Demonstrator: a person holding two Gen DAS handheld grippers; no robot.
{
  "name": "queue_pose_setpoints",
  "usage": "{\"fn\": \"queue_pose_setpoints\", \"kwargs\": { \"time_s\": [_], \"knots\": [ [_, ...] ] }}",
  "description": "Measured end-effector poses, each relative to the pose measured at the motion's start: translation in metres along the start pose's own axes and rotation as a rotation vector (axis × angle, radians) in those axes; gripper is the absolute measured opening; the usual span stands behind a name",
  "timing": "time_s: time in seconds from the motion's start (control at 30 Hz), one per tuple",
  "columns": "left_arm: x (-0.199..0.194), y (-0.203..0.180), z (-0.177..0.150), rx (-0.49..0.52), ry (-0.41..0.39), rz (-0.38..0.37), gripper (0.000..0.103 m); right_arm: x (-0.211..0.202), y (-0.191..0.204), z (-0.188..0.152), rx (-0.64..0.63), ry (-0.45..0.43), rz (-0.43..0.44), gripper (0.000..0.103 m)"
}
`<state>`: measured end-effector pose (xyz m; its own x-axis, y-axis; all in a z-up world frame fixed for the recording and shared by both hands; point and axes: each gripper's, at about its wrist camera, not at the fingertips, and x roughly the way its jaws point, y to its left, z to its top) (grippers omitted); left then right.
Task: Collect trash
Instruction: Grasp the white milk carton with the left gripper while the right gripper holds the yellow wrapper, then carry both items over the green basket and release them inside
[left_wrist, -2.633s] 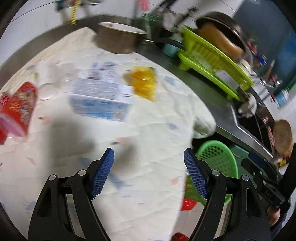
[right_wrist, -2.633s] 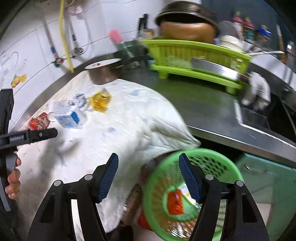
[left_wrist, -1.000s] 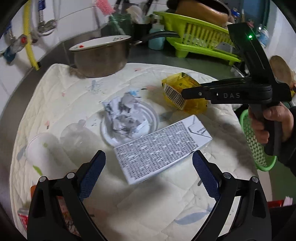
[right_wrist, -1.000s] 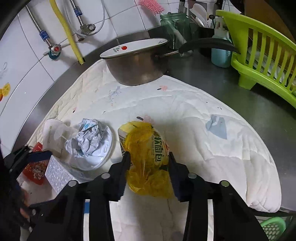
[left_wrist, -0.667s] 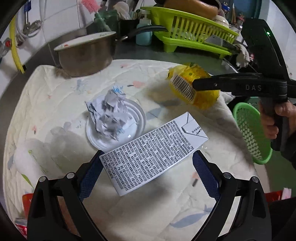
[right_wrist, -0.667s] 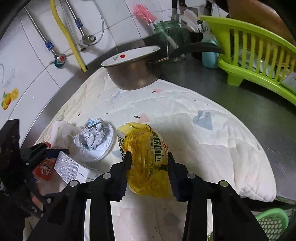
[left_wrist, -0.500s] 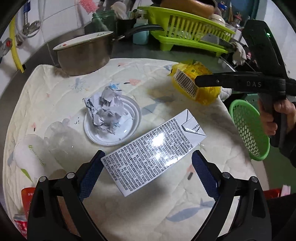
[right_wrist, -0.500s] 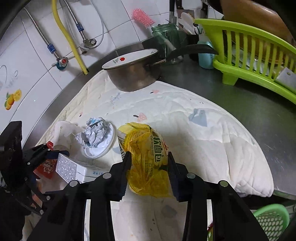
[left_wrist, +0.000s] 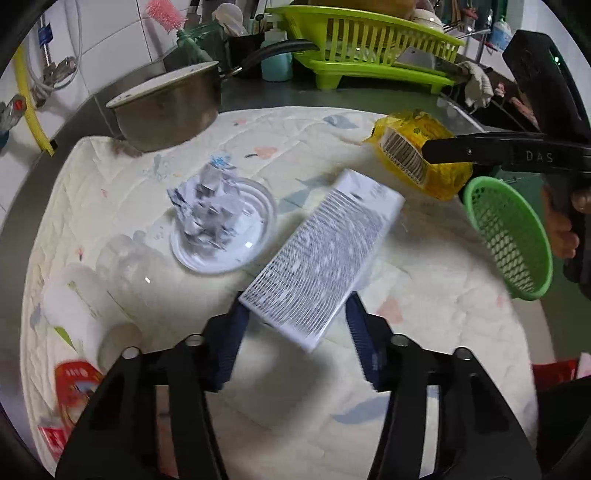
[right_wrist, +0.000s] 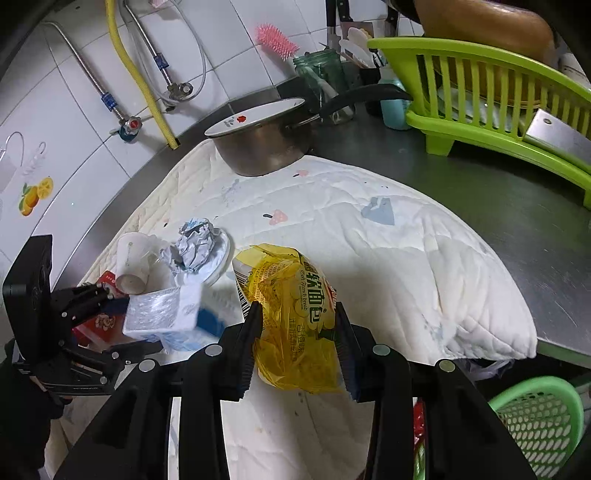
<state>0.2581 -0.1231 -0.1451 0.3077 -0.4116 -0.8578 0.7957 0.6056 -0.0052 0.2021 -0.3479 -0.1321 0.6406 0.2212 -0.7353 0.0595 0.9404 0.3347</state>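
— What did each hand have at that moment?

— My left gripper (left_wrist: 295, 332) had its jaws closed onto the near end of the white carton (left_wrist: 321, 258), which stuck out from the pads at a tilt above the quilted cloth (left_wrist: 424, 295). My right gripper (right_wrist: 297, 339) was clamped on the yellow snack bag (right_wrist: 291, 317), both pads pressed into its sides, with the bag's lower end hanging below the fingers.

— And where was the bin?

— The green basket (right_wrist: 543, 417) sat low off the cloth's edge, just right of my right gripper; from the left wrist it appeared beside the bag, under the right tool's arm.

— What lay on the cloth?

— A crumpled paper ball (left_wrist: 207, 206) sat in a white dish (left_wrist: 225, 254), with a paper cup (right_wrist: 133, 262) lying on its side beside it and a red wrapper (left_wrist: 75, 384) nearer me. A steel pot (right_wrist: 262, 144) stood on the cloth's far edge, and a lime dish rack (right_wrist: 491, 96) stood on the steel counter (right_wrist: 498, 192).
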Motion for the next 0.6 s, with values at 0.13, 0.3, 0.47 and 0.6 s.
{"fn": "queue_pose_setpoints", "kwargs": {
  "time_s": [0.13,0.3,0.47,0.6],
  "knots": [
    [-0.004,-0.007,-0.008,-0.060,0.009,-0.036,0.046,-0.012,-0.002,-0.008,0.008,-0.008,0.001,0.037],
    [-0.002,-0.014,-0.009,-0.094,0.012,-0.039,0.046,-0.026,-0.007,-0.021,0.033,-0.018,0.006,0.037],
    [0.000,-0.017,-0.004,-0.104,0.023,-0.019,0.072,-0.035,-0.013,-0.032,0.053,-0.014,0.003,0.037],
    [-0.001,-0.021,0.000,-0.091,0.009,-0.013,0.069,-0.044,-0.019,-0.042,0.068,-0.018,-0.006,0.037]
  ]
}}
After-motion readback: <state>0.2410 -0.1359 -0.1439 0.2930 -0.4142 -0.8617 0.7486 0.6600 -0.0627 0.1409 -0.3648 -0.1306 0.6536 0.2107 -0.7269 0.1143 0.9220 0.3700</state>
